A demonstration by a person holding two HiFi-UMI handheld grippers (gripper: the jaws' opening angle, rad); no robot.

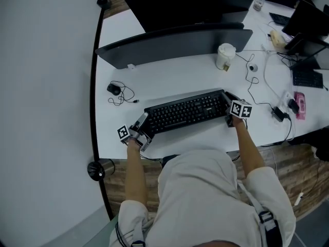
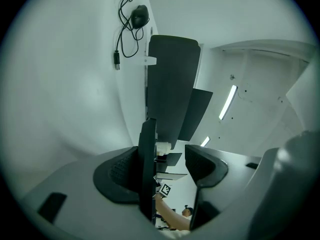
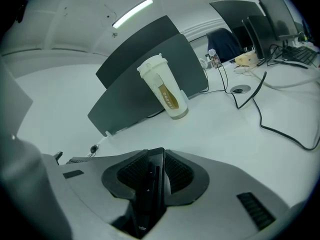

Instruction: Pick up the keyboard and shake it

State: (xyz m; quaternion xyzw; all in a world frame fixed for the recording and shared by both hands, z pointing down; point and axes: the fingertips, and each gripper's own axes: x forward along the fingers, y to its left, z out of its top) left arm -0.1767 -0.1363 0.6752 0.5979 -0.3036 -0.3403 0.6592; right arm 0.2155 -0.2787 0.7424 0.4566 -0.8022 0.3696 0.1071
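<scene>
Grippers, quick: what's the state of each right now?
Left gripper: open; one end of the keyboard sits between its fingers, not clamped.
Right gripper: closed on the keyboard's other end.

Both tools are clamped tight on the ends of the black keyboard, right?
Not quite. Only the right tool is clamped on the keyboard. The left tool has the keyboard's end between its jaws, but they stand open: one pad is clear of it, as the left gripper view shows.

Head cam is looking steeply down on the desk point(image 1: 169, 76); both gripper cams are sitting close at opposite keyboard point(image 1: 185, 112) ends, all sharing the divider point(image 1: 175, 45).
</scene>
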